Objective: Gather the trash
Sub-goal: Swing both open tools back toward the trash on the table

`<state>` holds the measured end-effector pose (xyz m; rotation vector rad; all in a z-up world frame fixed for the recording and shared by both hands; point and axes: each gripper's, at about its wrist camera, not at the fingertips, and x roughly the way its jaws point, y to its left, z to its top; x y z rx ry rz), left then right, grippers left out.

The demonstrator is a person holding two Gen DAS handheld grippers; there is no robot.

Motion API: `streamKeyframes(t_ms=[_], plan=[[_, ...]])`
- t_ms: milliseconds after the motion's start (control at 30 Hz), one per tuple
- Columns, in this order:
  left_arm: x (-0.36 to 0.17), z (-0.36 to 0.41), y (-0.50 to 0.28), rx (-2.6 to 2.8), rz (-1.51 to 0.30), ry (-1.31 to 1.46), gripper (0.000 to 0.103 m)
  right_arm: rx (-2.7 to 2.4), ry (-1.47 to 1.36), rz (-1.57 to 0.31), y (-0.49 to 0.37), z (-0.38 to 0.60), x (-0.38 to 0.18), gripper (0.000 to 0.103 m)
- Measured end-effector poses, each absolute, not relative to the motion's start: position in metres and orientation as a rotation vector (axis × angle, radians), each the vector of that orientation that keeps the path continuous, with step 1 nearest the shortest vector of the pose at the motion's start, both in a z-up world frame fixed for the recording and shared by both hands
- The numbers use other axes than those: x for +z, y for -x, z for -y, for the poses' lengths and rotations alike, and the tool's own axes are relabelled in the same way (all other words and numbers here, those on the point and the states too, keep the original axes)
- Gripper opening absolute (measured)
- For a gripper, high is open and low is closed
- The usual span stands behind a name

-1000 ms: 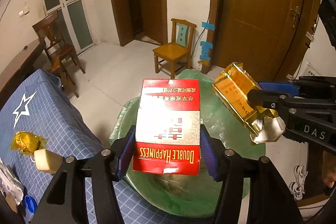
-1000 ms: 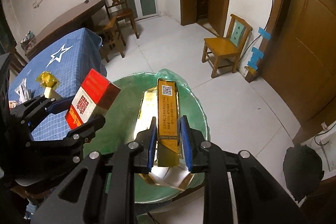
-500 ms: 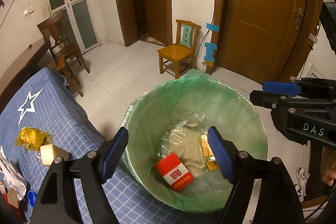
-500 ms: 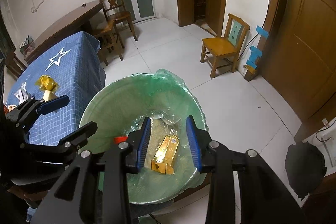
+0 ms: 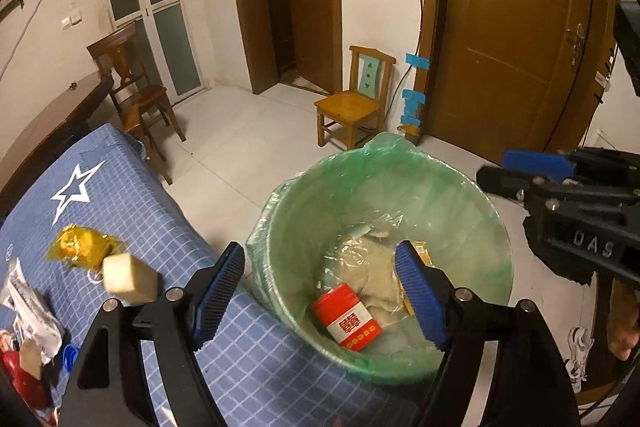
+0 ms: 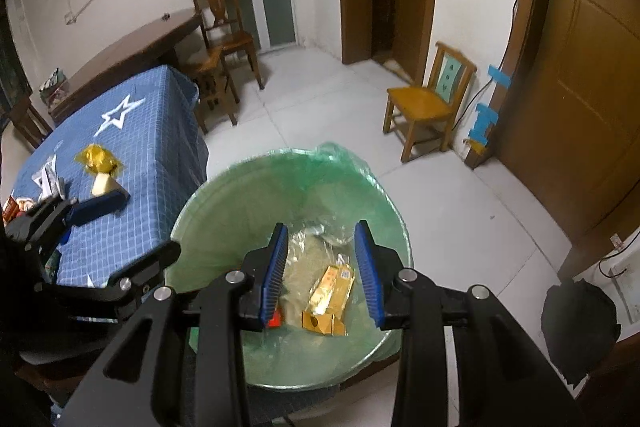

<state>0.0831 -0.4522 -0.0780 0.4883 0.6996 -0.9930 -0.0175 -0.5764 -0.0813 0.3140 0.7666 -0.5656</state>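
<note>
Trash sits at the bottom of a round bin (image 5: 472,211) lined with a thin, crinkled green plastic bag (image 6: 344,163). A red cardboard box (image 5: 347,319) with a white band lies flat there, and beside it a long gold box (image 6: 329,294) with shiny foil-like sides rests at a tilt on crumpled clear wrap. Both tools hover over the bin's mouth. The left gripper (image 5: 320,295) stands wide apart, its ribbed blue pads (image 5: 218,285) holding nothing. The right gripper (image 6: 322,269) is spread too, its blue ridged fingers (image 6: 276,267) empty above the gold box. Next to the bin, a table under a blue checked cloth (image 5: 132,211) with a white star carries a crushed gold wrapper (image 5: 82,247), a pale cube-shaped block (image 5: 128,277) just beside it, and some crumpled packets at the near edge.
</note>
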Motion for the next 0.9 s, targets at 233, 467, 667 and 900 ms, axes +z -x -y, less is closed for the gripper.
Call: streamKeyframes(t_ms=[233,467,667,900], plan=[[-0.068,0.387,-0.093,-0.813,-0.633,-0.375,0.078,-0.571,-0.23,-0.564,0.023,0.528,-0.065,0.033],[-0.049,0.287,-0.117,-0.626,-0.607,-0.219,0.08,-0.497,-0.223,-0.436,0.002,0.474,-0.07,0.036],[-0.038,0.193,-0.134,-0.436,-0.625,-0.091,0.081,-0.325,-0.205,-0.464,-0.038,0.415,-0.078,0.039],[-0.031,0.049,-0.17,-0.137,-0.687,0.033,0.085,-0.064,-0.14,-0.494,-0.088,0.345,-0.068,0.061]])
